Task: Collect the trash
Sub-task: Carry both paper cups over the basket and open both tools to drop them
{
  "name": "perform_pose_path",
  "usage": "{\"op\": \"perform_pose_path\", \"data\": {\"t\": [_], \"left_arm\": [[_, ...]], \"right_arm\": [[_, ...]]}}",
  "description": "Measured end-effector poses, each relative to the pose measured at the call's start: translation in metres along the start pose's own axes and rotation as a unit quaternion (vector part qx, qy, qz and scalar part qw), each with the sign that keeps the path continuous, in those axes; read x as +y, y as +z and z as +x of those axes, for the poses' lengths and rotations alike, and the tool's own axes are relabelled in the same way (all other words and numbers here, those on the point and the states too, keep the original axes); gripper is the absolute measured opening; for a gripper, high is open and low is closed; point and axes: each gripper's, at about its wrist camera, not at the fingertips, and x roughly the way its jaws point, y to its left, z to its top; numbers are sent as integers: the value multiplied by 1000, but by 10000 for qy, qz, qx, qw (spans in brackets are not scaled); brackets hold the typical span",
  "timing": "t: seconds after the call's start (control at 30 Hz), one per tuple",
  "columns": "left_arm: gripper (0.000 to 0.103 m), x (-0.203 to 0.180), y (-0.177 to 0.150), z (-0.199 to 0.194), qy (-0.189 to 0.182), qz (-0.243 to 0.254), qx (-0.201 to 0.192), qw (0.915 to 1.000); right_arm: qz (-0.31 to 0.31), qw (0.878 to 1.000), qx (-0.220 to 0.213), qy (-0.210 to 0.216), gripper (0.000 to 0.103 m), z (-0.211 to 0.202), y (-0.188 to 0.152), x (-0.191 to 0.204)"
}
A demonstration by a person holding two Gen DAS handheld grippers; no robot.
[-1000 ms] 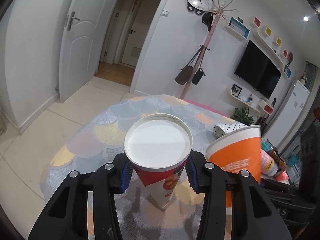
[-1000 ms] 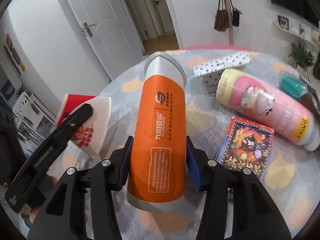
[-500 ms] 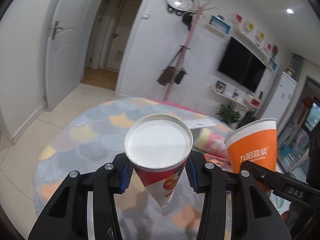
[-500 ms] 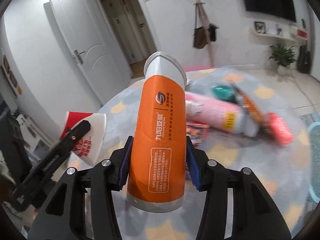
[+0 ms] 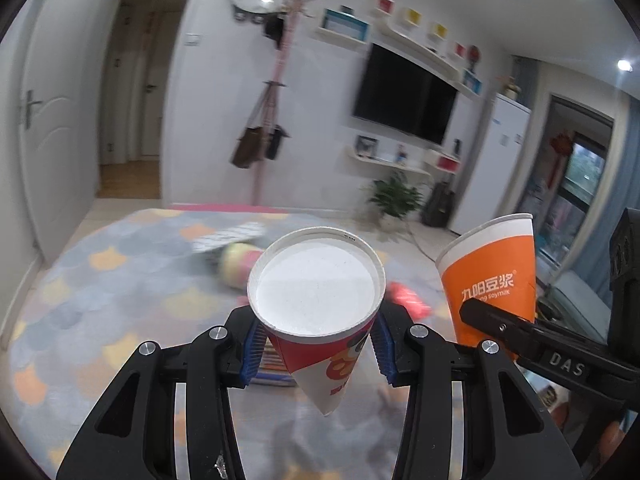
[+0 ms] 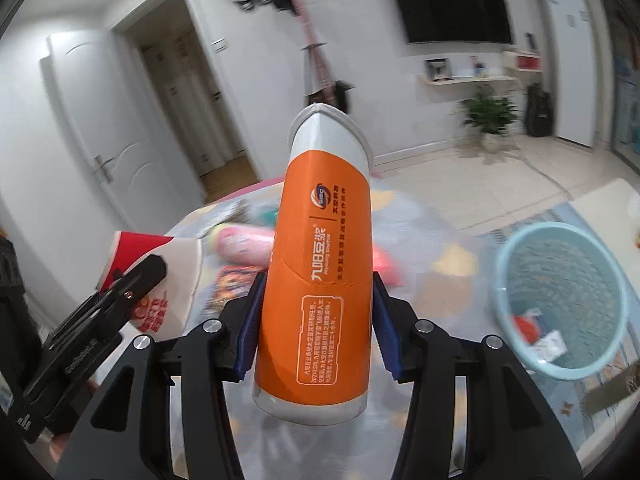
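My left gripper [image 5: 316, 350] is shut on a red and white paper cup [image 5: 316, 300], whose open mouth faces the camera above the round table. The right gripper [image 6: 316, 320] is shut on an orange paper cup [image 6: 320, 272], held lengthwise between the blue pads, its base towards the camera. In the left wrist view the orange cup [image 5: 492, 276] appears at the right, clamped in the other gripper. The red and white cup [image 6: 160, 268] shows at the left of the right wrist view. A light blue basket [image 6: 560, 300] with some scraps inside stands at the right.
A round table [image 5: 100, 300] with a pastel scallop cloth carries a pink and yellow tube [image 5: 240, 260], a red packet [image 5: 408, 300] and a picture box [image 6: 232, 284]. Behind are a coat stand [image 5: 272, 112], a wall television [image 5: 404, 96], a potted plant [image 5: 396, 196] and white doors.
Both grippers have swung to the right and risen a little, each keeping its cup. The table's clutter has slid left in view and the blue basket has come into the right wrist view.
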Motion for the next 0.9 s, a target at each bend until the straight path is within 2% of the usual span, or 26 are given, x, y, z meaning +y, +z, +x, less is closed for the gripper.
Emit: {"op": "perform_pose_path", "data": {"t": [0.17, 0.33, 0.37, 0.47, 0.5, 0.6, 0.7, 0.9], "left_arm": [[43, -48, -3, 24, -594, 274, 285, 9975], [43, -99, -10, 52, -1096, 624, 614, 9901], [43, -109, -11, 57, -1185, 700, 674, 9882], [43, -135, -16, 80, -1825, 633, 1040, 9756], [43, -142, -17, 88, -1940, 623, 1126, 9725], [43, -175, -26, 109, -1979, 917, 1270, 9676], [43, -204, -35, 137, -2109, 1118, 1563, 9584], [43, -228, -45, 192, -2046, 1242, 2129, 9473]], "right_arm": [[424, 9982, -202, -370, 46, -23, 0, -51], [887, 9934, -291, -669, 46, -34, -1, -105], [995, 9916, -301, -765, 46, -36, -2, -119], [1289, 9867, -293, -945, 46, -41, -7, -154], [1397, 9852, -267, -959, 46, -41, -8, -165], [1734, 9808, -104, -882, 47, -39, -13, -197], [2008, 9740, 20, -1047, 47, -35, -21, -224], [2386, 9609, 284, -1377, 48, -14, -38, -264]]}}
